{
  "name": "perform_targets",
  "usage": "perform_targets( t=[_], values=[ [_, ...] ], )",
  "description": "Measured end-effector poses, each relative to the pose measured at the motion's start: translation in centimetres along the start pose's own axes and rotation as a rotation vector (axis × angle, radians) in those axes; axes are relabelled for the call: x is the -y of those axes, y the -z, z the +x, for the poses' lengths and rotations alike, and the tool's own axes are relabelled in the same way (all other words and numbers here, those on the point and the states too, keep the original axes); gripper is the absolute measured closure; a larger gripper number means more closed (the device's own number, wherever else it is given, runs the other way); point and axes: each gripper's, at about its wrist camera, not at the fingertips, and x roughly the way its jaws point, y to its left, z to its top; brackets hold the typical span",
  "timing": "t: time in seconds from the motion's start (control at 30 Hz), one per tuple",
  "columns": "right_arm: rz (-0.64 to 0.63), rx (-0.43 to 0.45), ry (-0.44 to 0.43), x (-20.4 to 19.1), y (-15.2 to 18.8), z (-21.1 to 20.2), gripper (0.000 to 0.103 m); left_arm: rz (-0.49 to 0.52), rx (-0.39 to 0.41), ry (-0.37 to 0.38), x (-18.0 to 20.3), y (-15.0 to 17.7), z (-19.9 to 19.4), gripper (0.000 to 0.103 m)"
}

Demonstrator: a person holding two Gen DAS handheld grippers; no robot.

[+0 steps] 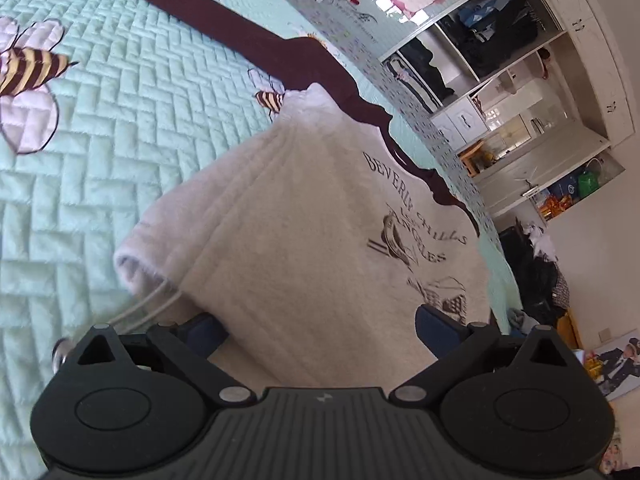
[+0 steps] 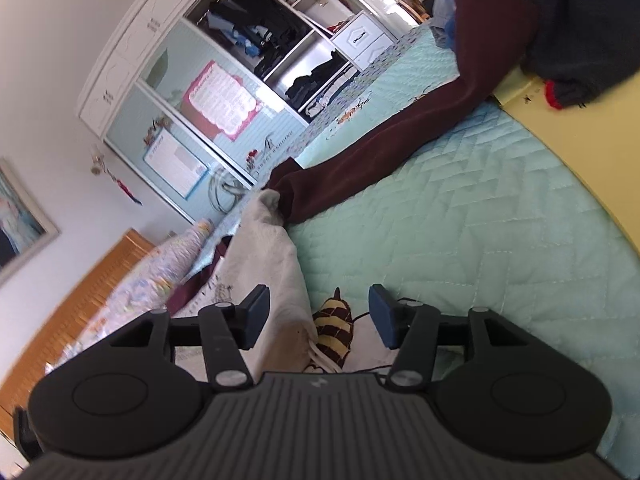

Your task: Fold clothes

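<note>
Left wrist view: cream fleece sweatshirt (image 1: 304,216) covers the left gripper (image 1: 320,328), hiding the fingertips; whether the wide-set pads press it is unclear.
Texture: fuzzy pile, dark printed lettering, on a mint quilted bedspread (image 1: 100,160).
Right gripper (image 2: 318,316): spread, empty, sweatshirt edge between the fingers beside the left pad.

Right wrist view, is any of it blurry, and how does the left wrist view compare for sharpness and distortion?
Right wrist view: the wooden headboard and patterned pillow at lower left are smeared, the wardrobe sharper. Left wrist view: the cream sweatshirt print reads clearly; the fisheye bends the wardrobe shelves in both views.
</note>
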Motion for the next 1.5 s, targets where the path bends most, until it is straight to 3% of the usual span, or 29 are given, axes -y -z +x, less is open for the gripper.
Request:
perform_targets(
  t=[0.03,0.07,0.1,0.17,0.27,0.4,0.5,0.57,0.63,0.67,0.77,0.8,0.83,0.87,0.9,0.97,1.07,1.23,1.37,1.4,1.5],
  values=[
    [-0.014,-0.003,0.008,-0.2,0.1,0.0,0.045,0.038,0.005,-0.027,0.4,0.0,0.1,0.017],
    [-0.026,-0.006,0.016,-0.3,0.1,0.1,0.045,0.103,0.005,-0.069,0.9,0.1,0.0,0.061],
    [-0.036,-0.01,0.024,-0.5,0.1,0.1,0.045,0.158,-0.003,-0.106,1.2,0.2,-0.1,0.088],
    [-0.071,-0.024,0.047,-1.2,0.1,0.2,0.044,0.222,-0.017,-0.155,1.2,0.4,-0.5,0.093],
    [-0.168,-0.063,0.082,-2.8,0.3,0.4,0.043,0.266,0.019,-0.231,0.9,0.4,-2.0,0.093],
    [-0.268,-0.054,0.144,-5.1,0.7,-0.2,0.043,0.248,0.017,-0.232,-0.4,-0.2,-2.8,0.087],
    [-0.324,-0.048,0.169,-6.4,0.8,-0.6,0.043,0.253,-0.005,-0.224,-0.5,-0.2,-2.5,0.071],
    [-0.338,-0.042,0.167,-7.3,0.5,-0.9,0.043,0.27,-0.001,-0.207,-0.1,0.1,-2.2,0.05],
    [-0.3,-0.034,0.091,-8.0,-0.1,-1.3,0.043,0.277,0.008,-0.167,0.4,0.5,-1.7,0.027],
    [-0.268,-0.048,0.031,-8.3,-0.5,-1.3,0.042,0.283,0.013,-0.164,0.8,0.7,-1.5,0.021],
    [-0.122,-0.192,-0.213,-8.3,-1.2,0.6,0.032,0.289,0.031,-0.177,1.5,1.2,-1.3,0.02],
    [-0.094,-0.256,-0.242,-7.8,-1.1,1.7,0.032,0.281,0.037,-0.176,1.5,1.3,-1.4,0.02],
    [-0.104,-0.289,-0.165,-7.1,-0.8,2.7,0.036,0.269,0.043,-0.179,1.2,1.3,-1.7,0.021],
    [-0.131,-0.308,-0.014,-6.1,-0.4,3.6,0.051,0.256,0.051,-0.191,0.8,1.2,-2.1,0.026],
    [-0.131,-0.302,0.091,-4.8,-0.2,3.8,0.103,0.24,0.062,-0.206,0.3,1.0,-2.6,0.027],
    [0.013,-0.262,0.045,-2.0,-0.5,2.3,0.103,0.225,0.081,-0.227,-0.6,0.9,-3.7,0.026],
    [0.026,-0.263,0.016,-1.3,-0.5,0.9,0.103,0.192,0.081,-0.234,-1.8,1.0,-4.9,0.024],
    [-0.004,-0.231,0.042,-2.0,-0.5,-0.5,0.082,0.162,0.091,-0.15,-2.0,1.7,-7.8,0.023],
    [-0.083,-0.141,0.051,-3.9,-1.1,-1.3,0.045,0.234,0.192,-0.109,-0.4,1.0,-9.8,0.02],
    [-0.125,-0.143,0.058,-4.5,-1.3,-1.0,0.036,0.26,0.22,-0.12,0.1,0.4,-9.9,0.018],
    [-0.233,-0.161,0.076,-6.3,-1.8,0.2,0.031,0.343,0.219,-0.219,0.8,-2.3,-8.0,0.008]
  ],
)
